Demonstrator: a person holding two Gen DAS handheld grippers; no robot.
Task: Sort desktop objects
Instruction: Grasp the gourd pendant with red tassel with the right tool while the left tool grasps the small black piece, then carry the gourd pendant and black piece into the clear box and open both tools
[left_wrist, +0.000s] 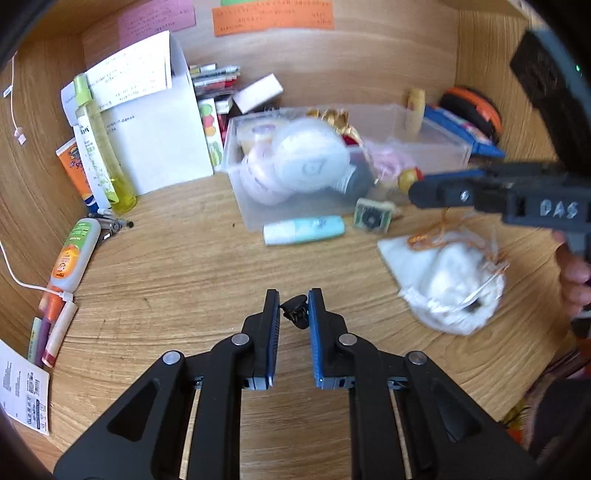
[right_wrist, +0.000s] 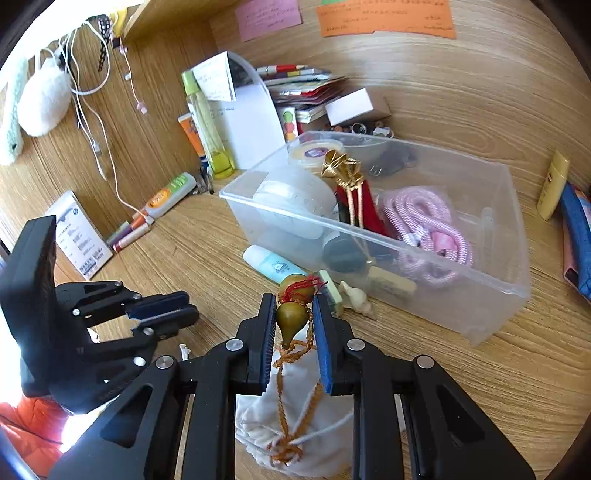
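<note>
Wood-grain desk (left_wrist: 177, 273) below the tongs; matching wood panel wall (right_wrist: 461, 85) ahead, pink note (right_wrist: 269, 16) and orange note (right_wrist: 386, 18) stuck on. Bright daylight low left.

Motion-blurred clear bin (left_wrist: 436, 147) contents

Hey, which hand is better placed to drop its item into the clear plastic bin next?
Probably the right. Its tongs are shut on the gourd charm, close to the clear bin just ahead. The left tongs hold a small black clip farther back from the bin.
</note>
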